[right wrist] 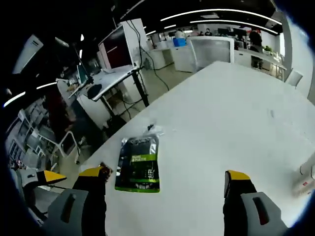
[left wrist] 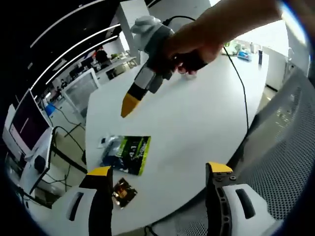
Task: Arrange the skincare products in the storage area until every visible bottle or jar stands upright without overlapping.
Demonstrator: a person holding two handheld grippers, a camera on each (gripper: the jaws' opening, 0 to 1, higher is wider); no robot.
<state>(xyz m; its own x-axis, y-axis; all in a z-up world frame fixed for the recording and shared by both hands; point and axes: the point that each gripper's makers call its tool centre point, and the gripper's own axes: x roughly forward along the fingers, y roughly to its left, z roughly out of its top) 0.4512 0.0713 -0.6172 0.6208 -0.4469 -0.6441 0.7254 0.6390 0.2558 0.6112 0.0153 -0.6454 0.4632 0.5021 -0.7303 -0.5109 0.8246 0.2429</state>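
A black and green flat pouch [left wrist: 127, 153] lies on the white table [left wrist: 187, 113] near its edge, just ahead of my left gripper [left wrist: 160, 171], whose jaws stand wide apart with nothing between them. A small dark packet [left wrist: 123, 192] lies beside the left jaw. A hand holds my right gripper [left wrist: 129, 104] above the table beyond the pouch. In the right gripper view the same pouch [right wrist: 139, 163] lies flat just inside the left jaw of my right gripper [right wrist: 165, 174], which is open and holds nothing. The left gripper's yellow tip [right wrist: 49, 177] shows at the lower left.
A black cable [left wrist: 241, 93] runs across the table's far side. A grey mesh chair [left wrist: 290, 147] stands by the table's edge. A small pale scrap [right wrist: 151, 129] lies past the pouch. Desks with monitors [right wrist: 115, 46] stand beyond the table.
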